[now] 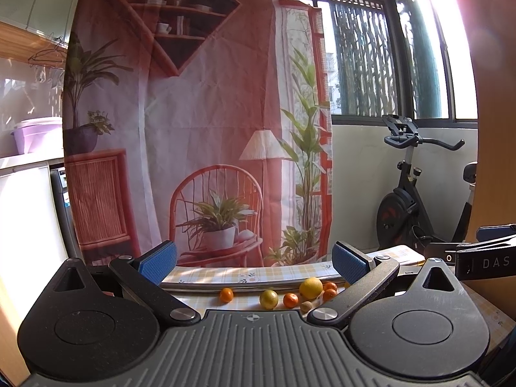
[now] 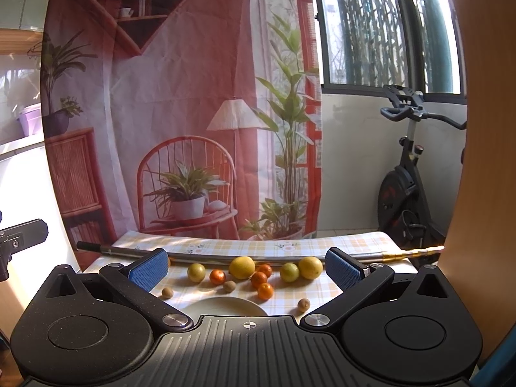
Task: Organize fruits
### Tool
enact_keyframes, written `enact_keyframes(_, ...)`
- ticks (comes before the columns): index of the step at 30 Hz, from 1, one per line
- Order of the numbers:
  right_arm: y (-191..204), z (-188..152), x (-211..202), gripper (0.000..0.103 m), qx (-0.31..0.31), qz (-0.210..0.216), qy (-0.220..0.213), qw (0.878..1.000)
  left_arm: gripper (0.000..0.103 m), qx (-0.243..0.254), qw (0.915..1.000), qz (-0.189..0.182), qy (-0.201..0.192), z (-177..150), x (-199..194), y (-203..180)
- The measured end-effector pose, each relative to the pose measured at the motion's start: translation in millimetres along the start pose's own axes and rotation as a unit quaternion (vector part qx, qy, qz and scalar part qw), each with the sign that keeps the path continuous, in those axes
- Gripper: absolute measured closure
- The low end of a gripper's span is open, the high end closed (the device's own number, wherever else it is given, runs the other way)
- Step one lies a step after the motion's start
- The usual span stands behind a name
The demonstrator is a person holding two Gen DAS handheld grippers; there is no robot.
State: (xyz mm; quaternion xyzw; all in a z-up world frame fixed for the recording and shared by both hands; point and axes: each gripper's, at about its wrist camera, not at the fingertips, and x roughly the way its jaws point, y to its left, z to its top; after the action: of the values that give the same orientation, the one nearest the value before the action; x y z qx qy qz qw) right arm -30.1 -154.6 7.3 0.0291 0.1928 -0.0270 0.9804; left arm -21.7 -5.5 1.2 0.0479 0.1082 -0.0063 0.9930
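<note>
On the bench (image 2: pixel 354 245), covered with a checked cloth, the right wrist view shows the fruit grouped in front of a metal pole (image 2: pixel 206 255) lying across the far side. Count: four yellow citrus, the largest (image 2: pixel 242 267) at centre; four small oranges, one (image 2: pixel 265 291) nearest the plate; three brown kiwis, one (image 2: pixel 303 305) at near right. A white plate (image 2: pixel 225 306) sits at the near edge, empty. The right claw (image 2: pixel 247 269) is spread wide, gripping nothing, above the fruit. The left claw (image 1: pixel 254 266) is equally wide and empty, at the left of the bench. An exercise bike (image 2: pixel 406 174) stands at far right.
</note>
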Motion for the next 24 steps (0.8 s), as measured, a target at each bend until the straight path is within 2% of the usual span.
enact_keyframes(7, -2, 2, 4, 0.000, 0.004, 0.005, 0.000, 1.000, 0.000, -0.005, 1.0000, -0.004, -0.002, 1, 3, 5)
enact_keyframes(12, -11, 8, 13, 0.000, -0.008, -0.019, -0.023, 1.000, 0.000, -0.048, 0.9987, -0.015, -0.004, 7, 16, 24)
enact_keyframes(15, -22, 13, 31, 0.000, -0.004, -0.028, -0.020, 0.999, 0.000, -0.066, 0.9975, -0.025, -0.011, 7, 36, 36)
enact_keyframes(20, -45, 12, 75, 0.000, 0.021, -0.027, 0.010, 0.999, 0.000, -0.059, 0.9971, 0.027, 0.040, 0, 82, 45)
enact_keyframes(24, -58, -2, 110, 0.000, 0.029, -0.033, 0.025, 0.999, 0.000, -0.090, 0.9948, 0.013, 0.047, -9, 111, 58)
